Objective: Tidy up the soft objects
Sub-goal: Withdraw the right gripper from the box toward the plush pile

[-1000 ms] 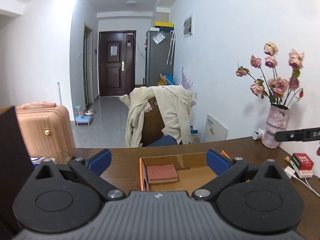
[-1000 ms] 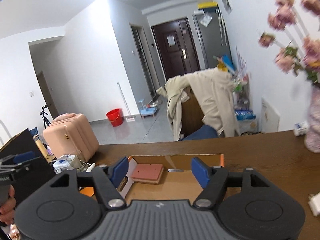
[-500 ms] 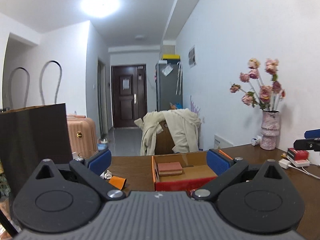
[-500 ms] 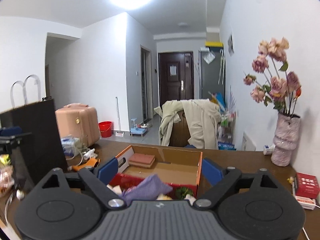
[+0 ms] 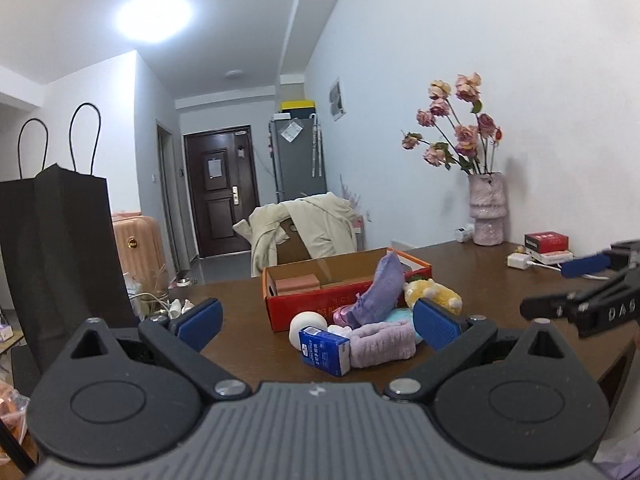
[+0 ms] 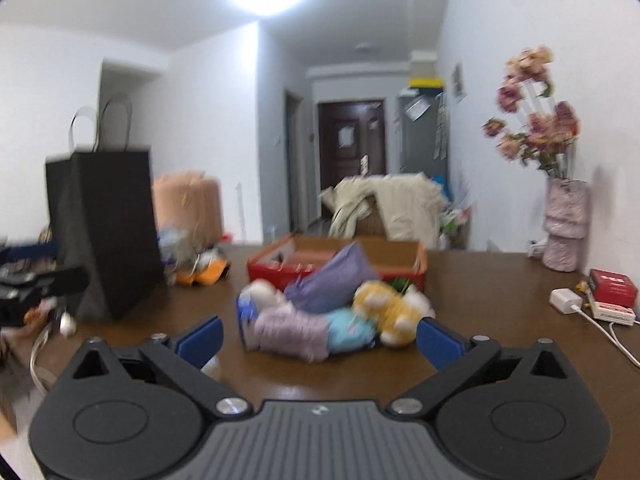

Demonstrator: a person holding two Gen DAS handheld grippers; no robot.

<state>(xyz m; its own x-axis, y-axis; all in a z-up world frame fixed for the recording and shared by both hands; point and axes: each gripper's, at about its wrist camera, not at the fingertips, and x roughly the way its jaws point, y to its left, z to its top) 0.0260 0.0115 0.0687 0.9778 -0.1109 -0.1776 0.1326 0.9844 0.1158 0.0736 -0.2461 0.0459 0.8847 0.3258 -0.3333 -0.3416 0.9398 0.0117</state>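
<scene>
A pile of soft things lies on the brown table in front of a red cardboard box (image 5: 320, 304) (image 6: 416, 266): a purple cloth (image 5: 382, 284) (image 6: 332, 280), a lilac fuzzy band (image 5: 380, 342) (image 6: 290, 330), a yellow plush (image 5: 432, 292) (image 6: 386, 304), a turquoise piece (image 6: 348, 326) and a white round plush (image 5: 306, 326). A blue carton (image 5: 324, 352) lies at the pile's left. A pink block (image 5: 298, 284) sits in the box. My left gripper (image 5: 316, 320) and right gripper (image 6: 320, 338) are open and empty, short of the pile. The right gripper also shows at the left wrist view's right edge (image 5: 584, 284).
A tall black paper bag (image 5: 60, 260) (image 6: 104, 224) stands at the table's left. A vase of pink flowers (image 5: 486, 208) (image 6: 566, 224), a red box (image 5: 546, 240) (image 6: 612, 286) and a white charger with cable (image 6: 566, 300) are at the right. A coat-draped chair (image 5: 304, 228) stands behind the table.
Both grippers have pulled back and away from the box. The pile of soft things in front of the box has come into view. The right wrist view is blurred by motion.
</scene>
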